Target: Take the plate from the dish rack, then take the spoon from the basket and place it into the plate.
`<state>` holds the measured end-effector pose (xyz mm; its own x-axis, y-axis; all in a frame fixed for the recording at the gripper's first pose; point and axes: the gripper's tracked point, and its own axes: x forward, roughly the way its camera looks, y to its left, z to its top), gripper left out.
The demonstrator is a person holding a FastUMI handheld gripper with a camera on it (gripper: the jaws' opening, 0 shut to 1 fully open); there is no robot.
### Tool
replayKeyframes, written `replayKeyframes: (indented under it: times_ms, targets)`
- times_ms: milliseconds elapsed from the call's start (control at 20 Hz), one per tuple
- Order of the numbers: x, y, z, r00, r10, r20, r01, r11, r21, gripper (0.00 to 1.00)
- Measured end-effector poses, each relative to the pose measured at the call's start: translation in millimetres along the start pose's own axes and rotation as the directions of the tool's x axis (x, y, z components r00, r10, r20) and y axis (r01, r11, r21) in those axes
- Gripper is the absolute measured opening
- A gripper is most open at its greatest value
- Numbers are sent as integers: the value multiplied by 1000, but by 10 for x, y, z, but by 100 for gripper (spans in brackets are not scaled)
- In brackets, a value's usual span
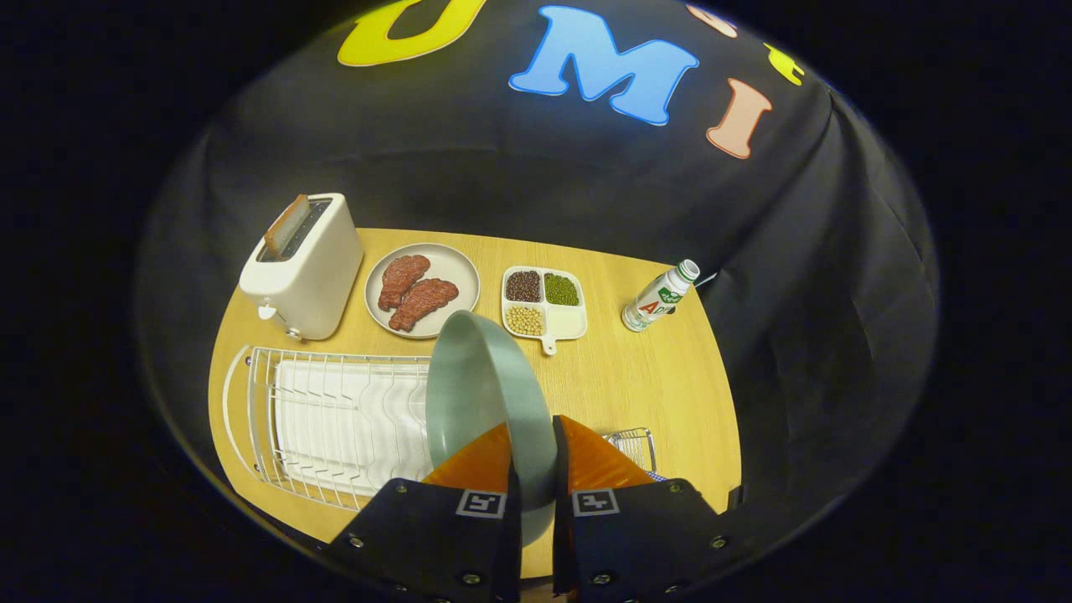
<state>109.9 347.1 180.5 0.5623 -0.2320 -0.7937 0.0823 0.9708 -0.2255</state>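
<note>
A pale green plate (481, 394) stands on edge between my fingers, lifted above the wooden table (636, 377). My gripper (533, 452) is shut on its rim, one finger on each face. The white wire dish rack (335, 423) lies just left of the plate, with no dishes in its slots. A small wire basket (634, 444) peeks out just beyond my right finger; its contents are hidden, and no spoon is visible.
Beyond the plate stand a white toaster (303, 266) with a slice in it, a grey plate with two meat pieces (422, 290), a white divided dish of beans (543, 303) and a small bottle (659, 297). Bare tabletop lies right of the plate.
</note>
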Motion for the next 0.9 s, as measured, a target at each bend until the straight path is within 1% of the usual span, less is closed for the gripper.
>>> replayKeyframes:
  times_ms: [250,450,650,750,850,900]
  targets:
    - [-171,-284,-171,995,99,16,-99,994,50,15]
    - [-276,-477,-366,974,224,24,-225,969,105,14]
    - [-349,-633,-619,935,354,29,-353,920,167,14]
    - [-383,-709,-748,913,407,32,-405,894,194,14]
    - [-444,-769,-864,886,462,45,-460,860,223,14]
    - [-476,-782,-904,864,499,67,-500,836,227,14]
